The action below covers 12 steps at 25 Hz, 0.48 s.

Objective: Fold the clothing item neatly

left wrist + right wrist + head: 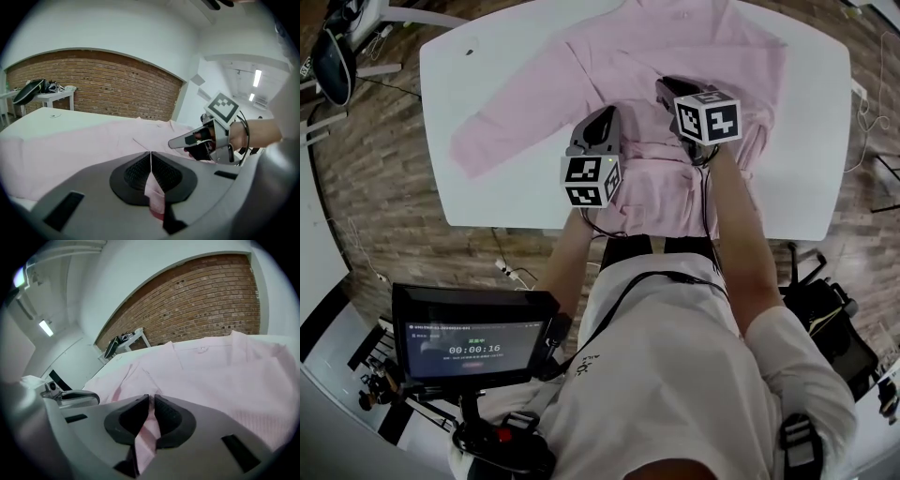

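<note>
**Both jaws on shirt, collar lies far**

Pale pink long-sleeved cloth shirt (694, 66) lies on white worktop (487, 187), long axis near-to-far, collar far. L gripper (151, 161) & R gripper (151, 406) jaws each pinch pink cloth, side by side. R sits nearer collar. Fold prob. goes far-ward.

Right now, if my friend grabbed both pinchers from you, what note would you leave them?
Left gripper: shut on a pinch of the pink shirt.
Right gripper: shut on shirt fabric too, close beside the left one.
Shirt: spread on the white table, collar at the far side, one sleeve stretched out left.
Done: both grips taken on the shirt's near part.
Left: the folding itself; no neat fold shows yet.
</note>
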Each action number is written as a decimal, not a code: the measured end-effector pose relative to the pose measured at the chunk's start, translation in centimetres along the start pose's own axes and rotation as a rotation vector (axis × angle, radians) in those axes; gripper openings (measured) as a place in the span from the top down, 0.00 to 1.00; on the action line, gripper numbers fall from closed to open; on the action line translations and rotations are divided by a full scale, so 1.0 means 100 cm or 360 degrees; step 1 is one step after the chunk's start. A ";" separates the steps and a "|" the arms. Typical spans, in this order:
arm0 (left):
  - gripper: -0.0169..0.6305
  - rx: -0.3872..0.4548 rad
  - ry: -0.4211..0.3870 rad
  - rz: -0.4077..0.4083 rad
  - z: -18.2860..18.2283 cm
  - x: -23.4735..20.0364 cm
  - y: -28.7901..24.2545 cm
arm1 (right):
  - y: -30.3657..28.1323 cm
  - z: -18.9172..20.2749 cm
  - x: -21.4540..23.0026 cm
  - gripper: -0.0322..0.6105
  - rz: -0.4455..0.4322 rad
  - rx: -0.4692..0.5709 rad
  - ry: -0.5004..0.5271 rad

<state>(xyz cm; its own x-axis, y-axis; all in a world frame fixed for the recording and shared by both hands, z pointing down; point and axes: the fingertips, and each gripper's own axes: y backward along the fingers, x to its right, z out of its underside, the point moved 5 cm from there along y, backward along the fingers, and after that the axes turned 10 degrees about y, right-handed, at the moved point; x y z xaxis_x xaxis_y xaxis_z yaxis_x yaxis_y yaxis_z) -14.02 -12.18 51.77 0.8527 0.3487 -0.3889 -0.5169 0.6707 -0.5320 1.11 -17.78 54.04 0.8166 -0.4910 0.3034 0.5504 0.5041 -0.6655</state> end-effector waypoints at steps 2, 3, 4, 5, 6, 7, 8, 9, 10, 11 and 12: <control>0.97 0.0023 0.0009 -0.0001 -0.004 -0.008 0.004 | 0.000 -0.011 -0.015 0.89 -0.0024 0.0046 0.0166; 0.97 0.0037 0.0014 -0.0003 -0.007 -0.011 0.008 | 0.003 -0.017 -0.027 0.89 -0.0046 0.0072 0.0301; 0.97 0.0052 0.0019 -0.0007 -0.009 -0.013 0.013 | 0.007 -0.022 -0.043 0.89 -0.0071 0.0089 0.0460; 0.97 0.0067 0.0026 -0.0015 -0.012 -0.015 0.018 | 0.010 -0.024 -0.061 0.89 -0.0095 0.0098 0.0633; 0.97 0.0081 0.0035 -0.0027 -0.013 -0.018 0.022 | 0.011 -0.024 -0.078 0.89 -0.0119 0.0101 0.0811; 0.97 0.0094 0.0045 -0.0041 -0.015 -0.022 0.026 | 0.011 -0.021 -0.095 0.89 -0.0147 0.0097 0.0984; 0.97 0.0103 0.0055 -0.0058 -0.016 -0.026 0.029 | 0.008 -0.014 -0.110 0.89 -0.0179 0.0080 0.1142; 0.97 0.0106 0.0062 -0.0072 -0.016 -0.031 0.031 | 0.003 -0.003 -0.122 0.89 -0.0213 0.0045 0.1274; 0.97 0.0104 0.0066 -0.0083 -0.016 -0.035 0.032 | -0.002 0.009 -0.130 0.87 -0.0245 0.0000 0.1367; 0.97 0.0097 0.0070 -0.0087 -0.015 -0.039 0.031 | -0.006 0.019 -0.134 0.81 -0.0274 -0.0039 0.1411; 0.97 0.0090 0.0074 -0.0086 -0.015 -0.041 0.029 | -0.007 0.025 -0.136 0.74 -0.0292 -0.0061 0.1413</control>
<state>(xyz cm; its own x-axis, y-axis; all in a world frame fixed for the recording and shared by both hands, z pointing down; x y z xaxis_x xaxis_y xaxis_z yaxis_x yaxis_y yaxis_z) -19.15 -12.64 50.67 0.8741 0.2809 -0.3962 -0.4640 0.7240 -0.5103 -9.92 -9.67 52.07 0.2736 -0.9364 -0.2195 0.6395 0.3476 -0.6857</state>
